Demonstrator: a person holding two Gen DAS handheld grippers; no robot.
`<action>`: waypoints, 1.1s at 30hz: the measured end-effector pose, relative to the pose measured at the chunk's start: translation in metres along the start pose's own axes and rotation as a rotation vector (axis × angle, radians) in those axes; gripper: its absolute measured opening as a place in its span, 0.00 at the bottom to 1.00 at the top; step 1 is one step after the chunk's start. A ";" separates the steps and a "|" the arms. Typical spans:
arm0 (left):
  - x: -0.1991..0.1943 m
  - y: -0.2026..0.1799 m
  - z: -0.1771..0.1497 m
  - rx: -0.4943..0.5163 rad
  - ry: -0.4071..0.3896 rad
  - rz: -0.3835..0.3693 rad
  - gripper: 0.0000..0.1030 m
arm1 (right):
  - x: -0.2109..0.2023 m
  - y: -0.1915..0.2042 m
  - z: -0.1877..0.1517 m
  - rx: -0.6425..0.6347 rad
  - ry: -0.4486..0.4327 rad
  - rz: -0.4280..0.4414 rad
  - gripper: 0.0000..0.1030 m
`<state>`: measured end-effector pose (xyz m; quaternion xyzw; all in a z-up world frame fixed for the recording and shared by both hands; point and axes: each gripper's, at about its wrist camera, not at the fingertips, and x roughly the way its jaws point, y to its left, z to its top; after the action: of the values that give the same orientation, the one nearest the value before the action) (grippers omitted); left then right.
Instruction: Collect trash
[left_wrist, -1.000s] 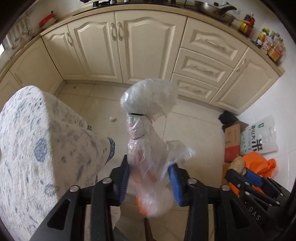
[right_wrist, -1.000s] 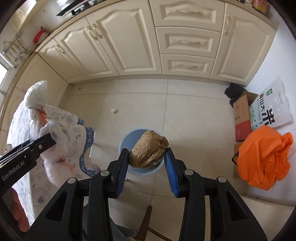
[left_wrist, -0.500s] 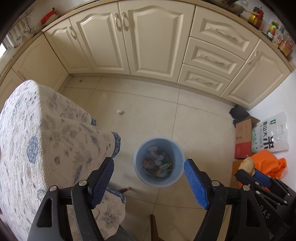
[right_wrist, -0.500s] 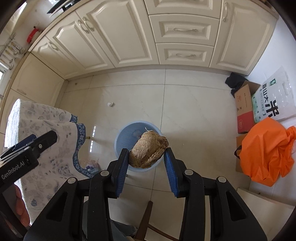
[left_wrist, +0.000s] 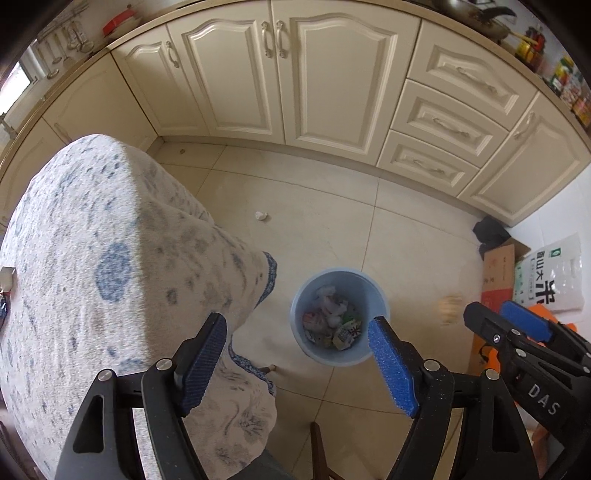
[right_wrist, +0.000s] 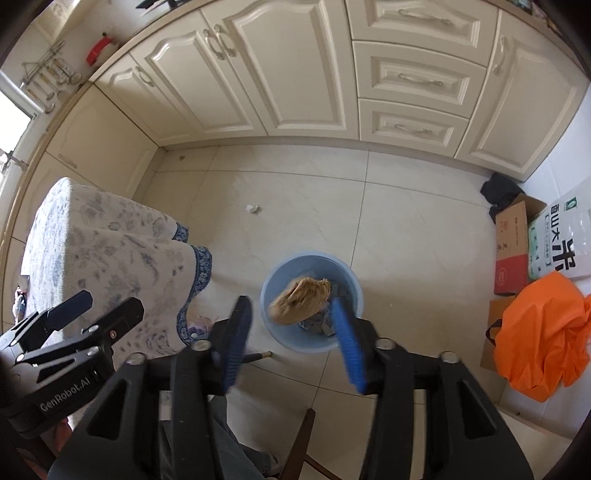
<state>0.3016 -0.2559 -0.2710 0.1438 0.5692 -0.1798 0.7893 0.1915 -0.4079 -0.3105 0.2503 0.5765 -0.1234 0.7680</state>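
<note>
A blue bin (left_wrist: 380, 299) holding mixed trash stands on the tiled floor. My left gripper (left_wrist: 295, 319) hangs open above it, with nothing between its pads. In the right wrist view the bin (right_wrist: 306, 258) lies under my right gripper (right_wrist: 291, 306), whose jaws are opening. A brown crumpled lump (right_wrist: 301, 301) is blurred between them and free of the left pad; I cannot tell whether it touches the right pad. From the left wrist view that lump (left_wrist: 448, 308) shows as a smear beside the right gripper (left_wrist: 495, 317). A small white scrap (left_wrist: 261, 216) lies on the floor towards the cabinets.
A table under a blue-patterned cloth (left_wrist: 110, 240) fills the left side, close to the bin. Cream cabinets (right_wrist: 295, 74) run along the back. At the right sit an orange bag (right_wrist: 539, 332), a cardboard box (right_wrist: 511, 240) and a white rice sack (right_wrist: 565, 240).
The left gripper opened and the clear plastic bag it held is gone from view. The right jaws have widened and the brown lump has come loose between them, over the bin.
</note>
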 end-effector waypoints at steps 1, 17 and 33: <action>-0.002 0.004 -0.001 -0.004 -0.003 -0.001 0.73 | -0.001 0.003 0.001 -0.005 -0.008 0.002 0.69; -0.023 0.031 -0.015 -0.033 -0.006 -0.039 0.75 | -0.008 0.020 -0.016 -0.031 0.016 -0.050 0.69; -0.092 0.064 -0.064 -0.076 -0.091 -0.060 0.79 | -0.056 0.052 -0.050 -0.086 -0.059 -0.040 0.69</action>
<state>0.2496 -0.1601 -0.2019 0.0883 0.5431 -0.1880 0.8135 0.1578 -0.3436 -0.2553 0.2018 0.5631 -0.1212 0.7921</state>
